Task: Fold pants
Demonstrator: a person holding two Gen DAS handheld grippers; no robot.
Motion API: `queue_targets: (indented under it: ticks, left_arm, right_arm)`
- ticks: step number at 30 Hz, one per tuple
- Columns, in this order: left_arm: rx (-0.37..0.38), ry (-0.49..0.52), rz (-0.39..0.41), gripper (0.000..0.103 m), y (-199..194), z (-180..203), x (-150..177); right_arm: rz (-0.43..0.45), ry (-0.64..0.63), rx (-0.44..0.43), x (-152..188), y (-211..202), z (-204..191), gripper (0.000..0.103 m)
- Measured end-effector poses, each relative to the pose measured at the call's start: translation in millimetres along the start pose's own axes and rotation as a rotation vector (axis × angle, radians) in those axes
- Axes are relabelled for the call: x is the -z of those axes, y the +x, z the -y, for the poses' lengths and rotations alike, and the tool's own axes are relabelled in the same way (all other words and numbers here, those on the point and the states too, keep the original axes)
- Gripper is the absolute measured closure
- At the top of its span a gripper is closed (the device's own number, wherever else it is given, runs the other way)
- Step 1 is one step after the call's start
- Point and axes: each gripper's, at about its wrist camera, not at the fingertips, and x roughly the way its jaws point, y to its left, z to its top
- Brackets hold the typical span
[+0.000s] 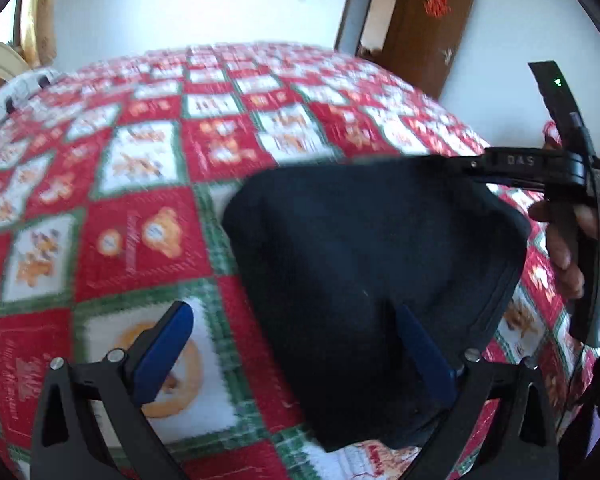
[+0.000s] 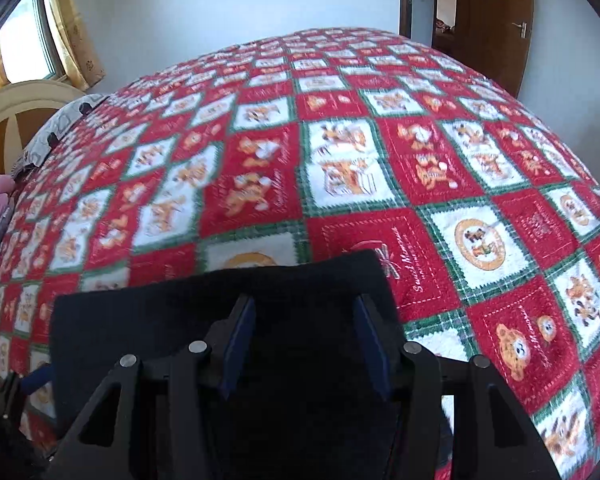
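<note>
Left wrist view first: we see our left gripper (image 1: 296,344) with its blue fingers (image 1: 162,354) spread wide apart, gripping nothing; the finger at 7 o'clock sits over the blanket (image 1: 148,184), the one at 5 o'clock lies against the black pants (image 1: 364,240). The pants lie folded into a compact dark bundle on the blanket, from the centre down toward 5 o'clock. At 3 o'clock the right gripper (image 1: 540,168) reaches in at the bundle's far edge, held by a hand (image 1: 572,248). Right wrist view: our right gripper (image 2: 306,340) has its fingers apart too, both over the pants (image 2: 204,320), which fill the frame at 6 o'clock. Beyond, the red, white and green checked blanket spreads to 12 o'clock, a headboard (image 2: 24,108) at 9 o'clock, a brown door (image 2: 496,20) at 1 o'clock.
</note>
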Motion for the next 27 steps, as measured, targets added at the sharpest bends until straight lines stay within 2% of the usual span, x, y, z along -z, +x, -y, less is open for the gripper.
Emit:
queue_targets:
  ticks: [3, 5, 7, 9, 12, 13, 14, 15, 16, 18, 21, 25, 27]
  left_arm:
    - [-0.053, -0.005, 0.029, 0.000, -2.2, -10.2, -11.2]
    - [-0.087, -0.016, 0.038, 0.000, 0.6, -22.5, -24.7]
    - [-0.141, -0.016, 0.041, 0.000, 7.8, -36.0, -37.5]
    - [-0.171, -0.003, -0.014, 0.000, 24.6, -46.8, -44.7]
    - [-0.234, 0.039, -0.056, 0.000, 46.4, -53.3, -42.9]
    - [-0.214, 0.035, -0.096, 0.000, 54.7, -55.6, -41.3]
    - [-0.214, 0.033, -0.098, 0.000, 54.2, -55.8, -41.2]
    - [-0.209, 0.023, -0.086, 0.000, 51.1, -57.5, -41.1]
    - [-0.209, 0.017, -0.077, 0.000, 48.3, -58.1, -40.8]
    - [-0.206, 0.001, -0.051, 0.000, 40.5, -60.6, -39.1]
    - [-0.197, -0.039, -0.027, 0.000, 28.2, -65.2, -36.1]
    - [-0.142, -0.097, 0.009, 0.000, 10.4, -67.3, -31.7]
    - [-0.140, -0.102, 0.023, 0.000, 7.7, -66.2, -32.0]
  right_arm:
    - [0.033, -0.049, -0.086, -2.3, -17.9, -27.9, 0.050]
    - [0.016, -0.128, -0.163, 0.1, -20.1, -60.6, 0.050]
    - [0.013, -0.166, -0.152, 4.2, -20.5, -77.4, 0.050]
    - [0.006, -0.178, -0.122, 10.9, -19.2, -88.8, 0.050]
    - [-0.043, -0.197, -0.133, 30.0, -11.5, -96.8, 0.050]
    - [-0.060, -0.218, -0.126, 37.0, -8.0, -99.6, 0.050]
    - [-0.075, -0.260, -0.104, 47.9, -2.5, -104.5, 0.050]
    - [-0.075, -0.299, -0.078, 57.1, 1.1, -107.7, 0.050]
    - [-0.030, -0.353, -0.043, 66.2, 0.0, -111.7, 0.050]
    - [-0.016, -0.353, -0.024, 67.2, -6.3, -109.4, 0.050]
    - [0.004, -0.302, -0.075, 65.3, -22.5, -103.6, 0.049]
    - [0.066, -0.342, -0.116, 78.2, -48.6, -108.3, 0.049]
    - [0.093, -0.357, -0.153, 83.4, -56.4, -110.5, 0.049]
